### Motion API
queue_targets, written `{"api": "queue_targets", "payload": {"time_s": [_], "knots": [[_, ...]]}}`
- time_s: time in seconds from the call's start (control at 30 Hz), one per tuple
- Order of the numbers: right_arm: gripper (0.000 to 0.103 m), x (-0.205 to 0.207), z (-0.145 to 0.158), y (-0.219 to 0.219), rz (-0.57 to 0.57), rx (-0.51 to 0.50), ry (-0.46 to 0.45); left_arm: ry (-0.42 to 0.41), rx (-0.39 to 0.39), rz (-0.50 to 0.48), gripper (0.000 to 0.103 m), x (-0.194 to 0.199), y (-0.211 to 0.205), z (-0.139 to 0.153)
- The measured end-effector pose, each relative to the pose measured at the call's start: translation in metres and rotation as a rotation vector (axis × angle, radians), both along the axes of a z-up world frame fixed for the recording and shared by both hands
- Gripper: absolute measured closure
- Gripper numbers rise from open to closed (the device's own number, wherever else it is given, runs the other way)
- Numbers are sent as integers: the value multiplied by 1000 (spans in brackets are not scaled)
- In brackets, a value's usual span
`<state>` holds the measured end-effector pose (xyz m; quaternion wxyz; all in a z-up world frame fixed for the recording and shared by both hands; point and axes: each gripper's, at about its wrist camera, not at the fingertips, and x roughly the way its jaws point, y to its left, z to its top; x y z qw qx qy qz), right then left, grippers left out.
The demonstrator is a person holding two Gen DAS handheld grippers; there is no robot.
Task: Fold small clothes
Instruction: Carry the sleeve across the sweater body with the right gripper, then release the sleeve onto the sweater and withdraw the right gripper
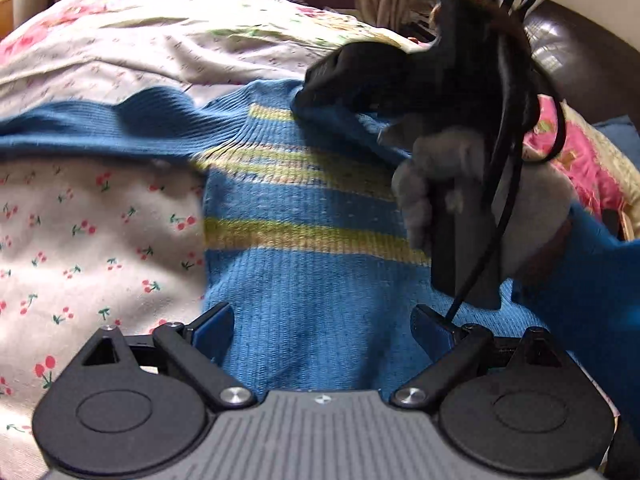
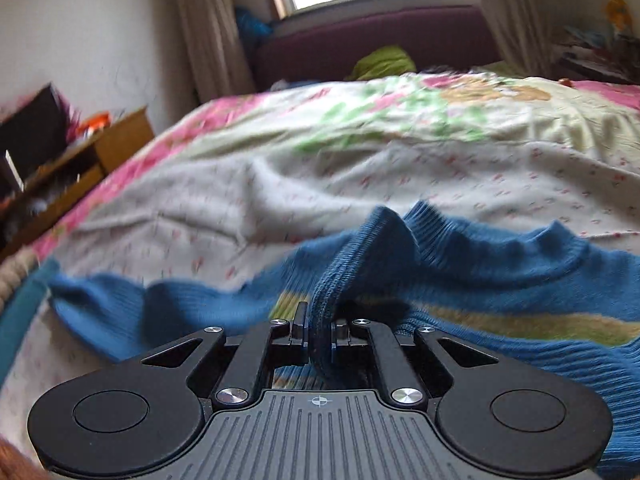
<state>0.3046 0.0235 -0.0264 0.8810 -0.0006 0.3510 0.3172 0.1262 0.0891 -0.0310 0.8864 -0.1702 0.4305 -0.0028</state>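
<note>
I have the blue ribbed knit sweater with yellow-green stripes [image 1: 316, 248] spread across the bed covered by a white cherry-print sheet [image 1: 92, 232], its body running toward the near edge of the bed and its darker ribbed hem lying further up toward the flowered quilt [image 2: 420, 120]. My right gripper [image 2: 319, 336] is clenched on a bunched fold of that dark ribbed edge; in its own wrist view the knit stands pinched between the two pads, drawn up into a ridge. From the left wrist view I see the same gripper [image 1: 320, 88] biting the cloth at the sweater's far side, with the gloved hand [image 1: 436, 184] wrapped round its handle. I read that hold as the start of a fold: lifting one edge so it can be carried over the body.

My left gripper [image 1: 322, 326] hangs just over the plain blue body near the bed's near edge, jaws spread wide and nothing between them. I judge it is placed there to pin or catch the lower part while the right carries its edge across. The knit looks soft and stretchy, so a lone pinch could let it sag.
</note>
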Motion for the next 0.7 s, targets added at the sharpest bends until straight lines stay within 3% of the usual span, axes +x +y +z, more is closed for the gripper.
{"api": "queue_targets", "payload": {"time_s": [0.13, 0.37, 0.7], "knots": [[87, -9, -10, -5, 36, 1, 41, -15, -19, 9, 0, 2, 5, -2], [76, -16, 3, -19, 120, 39, 45, -9, -27, 14, 0, 3, 7, -7], [76, -20, 11, -24, 134, 20, 23, -10, -18, 6, 0, 1, 3, -8]]}}
